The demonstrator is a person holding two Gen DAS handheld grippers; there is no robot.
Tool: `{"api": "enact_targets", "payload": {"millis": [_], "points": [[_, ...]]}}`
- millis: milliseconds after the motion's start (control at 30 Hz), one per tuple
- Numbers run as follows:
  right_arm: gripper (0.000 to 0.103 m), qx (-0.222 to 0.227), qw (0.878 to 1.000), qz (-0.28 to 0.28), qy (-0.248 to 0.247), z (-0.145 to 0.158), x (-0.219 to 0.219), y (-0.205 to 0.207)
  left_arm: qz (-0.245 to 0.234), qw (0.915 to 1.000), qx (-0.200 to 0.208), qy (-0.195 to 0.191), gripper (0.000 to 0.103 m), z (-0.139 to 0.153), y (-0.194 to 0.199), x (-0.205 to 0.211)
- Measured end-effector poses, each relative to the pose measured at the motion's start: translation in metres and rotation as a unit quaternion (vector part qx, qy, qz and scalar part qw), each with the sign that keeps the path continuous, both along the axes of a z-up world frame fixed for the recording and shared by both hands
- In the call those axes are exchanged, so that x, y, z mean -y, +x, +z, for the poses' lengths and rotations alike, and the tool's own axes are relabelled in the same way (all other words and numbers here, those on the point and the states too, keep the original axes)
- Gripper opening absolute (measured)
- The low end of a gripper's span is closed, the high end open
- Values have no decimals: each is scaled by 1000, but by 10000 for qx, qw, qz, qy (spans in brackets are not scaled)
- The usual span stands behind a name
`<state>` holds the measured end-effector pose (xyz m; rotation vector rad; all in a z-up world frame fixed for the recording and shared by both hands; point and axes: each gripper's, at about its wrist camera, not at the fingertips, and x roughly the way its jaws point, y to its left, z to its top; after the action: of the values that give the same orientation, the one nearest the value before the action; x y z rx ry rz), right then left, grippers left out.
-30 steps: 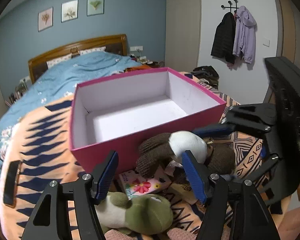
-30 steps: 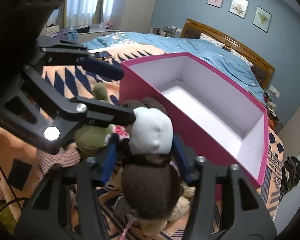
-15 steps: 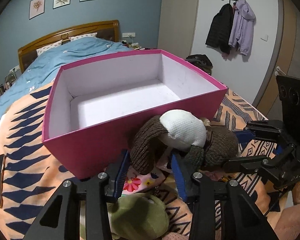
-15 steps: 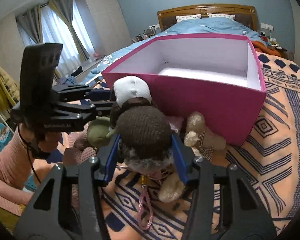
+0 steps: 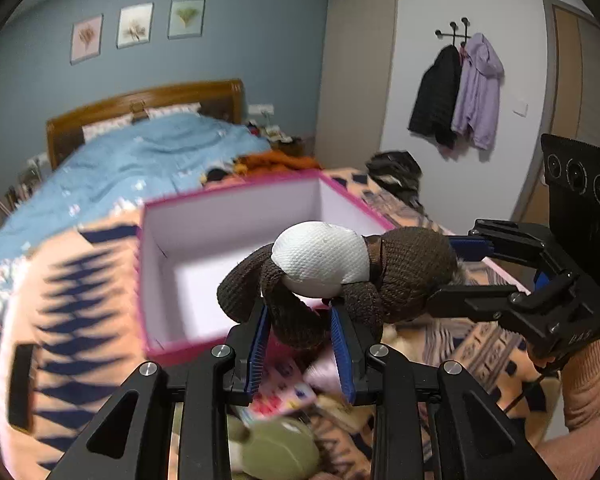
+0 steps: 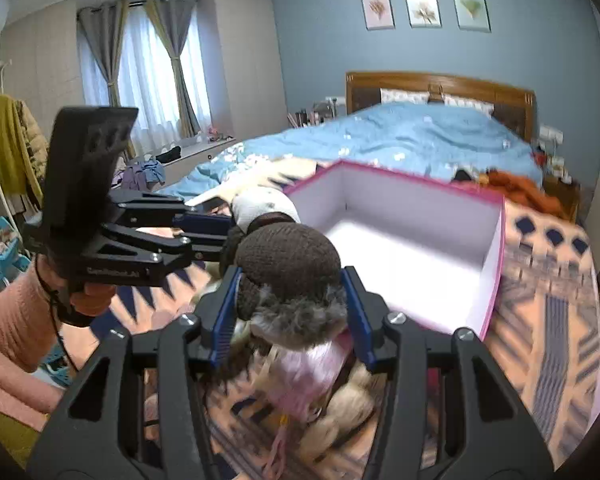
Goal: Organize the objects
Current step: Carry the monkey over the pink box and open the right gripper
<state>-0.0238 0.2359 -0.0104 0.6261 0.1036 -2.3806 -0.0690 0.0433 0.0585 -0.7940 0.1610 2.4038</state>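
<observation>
While both grippers grip one toy:
Left gripper (image 5: 299, 343): jaws just closing, clamped on the knitted toy's (image 5: 340, 276) limb.
Right gripper (image 6: 290, 316): clamped on its brown body.
Toy: raised just before the pink box's (image 5: 156, 280) near wall, long axis running between grippers.

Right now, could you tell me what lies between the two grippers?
The brown knitted plush toy with a white face spans them: the left gripper clamps one end, the right gripper the other. The left wrist view shows it best.
</observation>
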Motion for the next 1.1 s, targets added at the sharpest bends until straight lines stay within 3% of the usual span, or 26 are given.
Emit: {"api": "enact_targets", "payload": {"millis": [167, 300, 667, 1100], "points": [[52, -120, 9999, 16, 65, 13, 9, -23, 266, 9996, -76, -14, 29, 18, -28, 3], [52, 78, 9999, 61, 81, 10, 14, -56, 472, 9988, -42, -84, 29, 18, -51, 3], [52, 803, 9966, 83, 140, -26, 21, -118, 800, 9954, 506, -115, 29, -17, -102, 8], [56, 1193, 9918, -301, 356, -62, 29, -146, 1060, 9896, 971, -95, 29, -49, -115, 21]]}}
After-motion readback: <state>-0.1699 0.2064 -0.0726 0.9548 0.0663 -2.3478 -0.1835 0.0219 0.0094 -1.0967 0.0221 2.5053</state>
